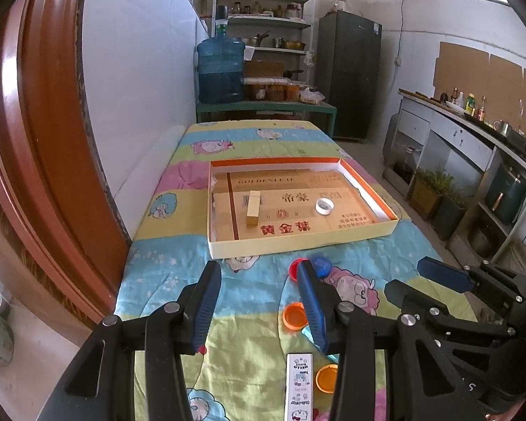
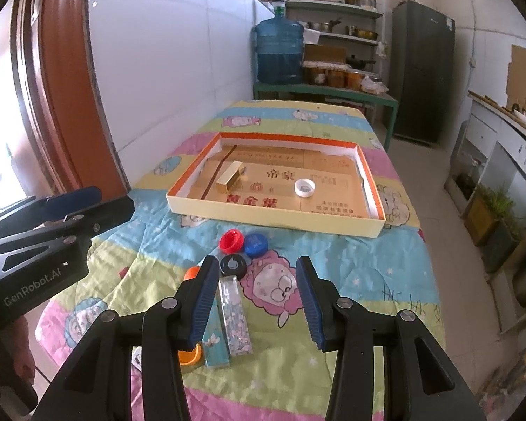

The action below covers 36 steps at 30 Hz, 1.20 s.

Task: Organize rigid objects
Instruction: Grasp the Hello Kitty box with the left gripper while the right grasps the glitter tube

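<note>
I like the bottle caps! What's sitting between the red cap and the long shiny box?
A black cap lies between the red cap and the shiny box, plain in the right wrist view.

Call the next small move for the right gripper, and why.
Probably ease the right gripper down over the patterned box and close. It is open and empty, the box lies between its fingers on the cloth, and the tray holds only a gold box and white cap.
</note>
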Each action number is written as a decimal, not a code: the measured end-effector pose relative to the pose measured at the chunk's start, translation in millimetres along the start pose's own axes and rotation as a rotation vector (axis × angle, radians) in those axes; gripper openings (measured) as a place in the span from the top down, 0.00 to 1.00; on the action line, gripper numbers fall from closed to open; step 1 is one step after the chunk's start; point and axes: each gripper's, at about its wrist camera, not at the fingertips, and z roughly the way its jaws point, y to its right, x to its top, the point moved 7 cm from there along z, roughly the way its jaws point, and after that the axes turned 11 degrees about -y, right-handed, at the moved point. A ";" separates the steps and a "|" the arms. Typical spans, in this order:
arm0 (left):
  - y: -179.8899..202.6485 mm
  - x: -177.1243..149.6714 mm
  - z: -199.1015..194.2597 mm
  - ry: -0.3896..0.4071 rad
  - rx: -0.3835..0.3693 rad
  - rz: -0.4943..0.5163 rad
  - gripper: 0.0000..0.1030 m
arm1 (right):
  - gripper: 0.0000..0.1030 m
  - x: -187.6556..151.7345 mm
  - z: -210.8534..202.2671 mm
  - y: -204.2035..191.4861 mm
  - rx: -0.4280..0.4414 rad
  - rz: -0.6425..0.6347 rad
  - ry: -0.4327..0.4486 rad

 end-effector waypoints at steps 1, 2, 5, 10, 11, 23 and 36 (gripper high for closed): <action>-0.3 -1.6 0.4 -0.001 -0.003 -0.002 0.56 | 0.54 -1.5 0.5 -0.2 0.002 0.000 -0.002; -0.9 -4.3 1.1 -0.003 -0.010 -0.004 0.56 | 0.54 -2.7 0.9 -0.7 0.003 -0.001 -0.004; -2.3 -11.5 5.6 -0.016 -0.033 -0.011 0.56 | 0.54 -8.0 4.2 -0.7 0.000 -0.006 -0.013; -3.8 -23.3 15.3 -0.046 -0.049 -0.016 0.56 | 0.54 -18.6 13.9 -0.4 0.005 -0.002 -0.043; -3.0 -26.2 17.5 -0.053 -0.057 -0.015 0.56 | 0.54 -20.7 16.2 -0.1 0.004 -0.002 -0.050; 13.8 -68.1 33.2 -0.117 -0.136 0.068 0.56 | 0.54 -38.3 40.2 4.7 0.006 0.007 -0.111; 34.0 -110.0 37.9 -0.175 -0.192 0.169 0.56 | 0.55 -46.7 52.5 -1.2 0.016 -0.015 -0.141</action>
